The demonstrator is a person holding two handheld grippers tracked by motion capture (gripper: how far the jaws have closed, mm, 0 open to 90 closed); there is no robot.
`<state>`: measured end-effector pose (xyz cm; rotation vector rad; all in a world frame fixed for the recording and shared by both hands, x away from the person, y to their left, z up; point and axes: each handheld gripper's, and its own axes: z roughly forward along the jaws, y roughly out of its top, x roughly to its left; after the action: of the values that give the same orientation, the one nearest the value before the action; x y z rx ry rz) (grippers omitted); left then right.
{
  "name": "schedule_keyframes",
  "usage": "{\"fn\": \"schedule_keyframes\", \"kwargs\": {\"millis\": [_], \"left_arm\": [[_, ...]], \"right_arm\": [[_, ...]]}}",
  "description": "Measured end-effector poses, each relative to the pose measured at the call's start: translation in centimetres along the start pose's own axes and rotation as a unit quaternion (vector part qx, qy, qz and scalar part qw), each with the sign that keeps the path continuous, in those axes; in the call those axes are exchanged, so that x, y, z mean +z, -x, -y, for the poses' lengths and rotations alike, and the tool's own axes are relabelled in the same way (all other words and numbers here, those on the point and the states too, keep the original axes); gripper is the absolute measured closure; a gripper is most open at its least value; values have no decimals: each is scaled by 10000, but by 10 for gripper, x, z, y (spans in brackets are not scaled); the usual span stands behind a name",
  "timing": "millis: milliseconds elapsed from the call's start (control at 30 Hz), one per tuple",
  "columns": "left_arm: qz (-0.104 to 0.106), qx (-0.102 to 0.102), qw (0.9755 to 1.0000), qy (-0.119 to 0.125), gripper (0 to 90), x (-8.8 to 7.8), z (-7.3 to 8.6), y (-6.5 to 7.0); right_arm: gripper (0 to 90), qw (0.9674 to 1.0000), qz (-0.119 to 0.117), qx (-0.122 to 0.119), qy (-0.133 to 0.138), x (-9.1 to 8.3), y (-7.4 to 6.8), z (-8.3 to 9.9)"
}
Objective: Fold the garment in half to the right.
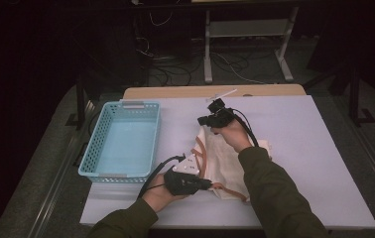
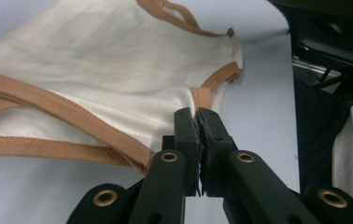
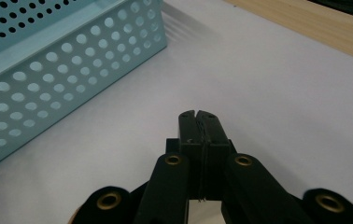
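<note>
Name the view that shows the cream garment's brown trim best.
The left gripper view: the garment and its trim appear close and sharp. The high view shows it small, partly under the arms.

We find a recording lab or test room, not a home. The worktop (image 1: 294, 163) is a plain pale board laid over a wooden table, lit from above while the room around it lies dark. Behind it we note loose cables (image 1: 175, 69) tangled on the floor and a light metal stand (image 1: 247, 29). Dark frame posts (image 1: 80, 101) flank the worktop.
</note>
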<state>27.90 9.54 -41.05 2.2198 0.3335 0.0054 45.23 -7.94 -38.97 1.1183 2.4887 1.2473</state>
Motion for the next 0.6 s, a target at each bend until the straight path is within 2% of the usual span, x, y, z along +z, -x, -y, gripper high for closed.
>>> {"fn": "schedule_keyframes", "kwargs": {"millis": [600], "left_arm": [[151, 186, 9996, 137, 869, 16, -19, 4]], "right_arm": [[881, 9996, 208, 123, 117, -29, 19, 11]]}}
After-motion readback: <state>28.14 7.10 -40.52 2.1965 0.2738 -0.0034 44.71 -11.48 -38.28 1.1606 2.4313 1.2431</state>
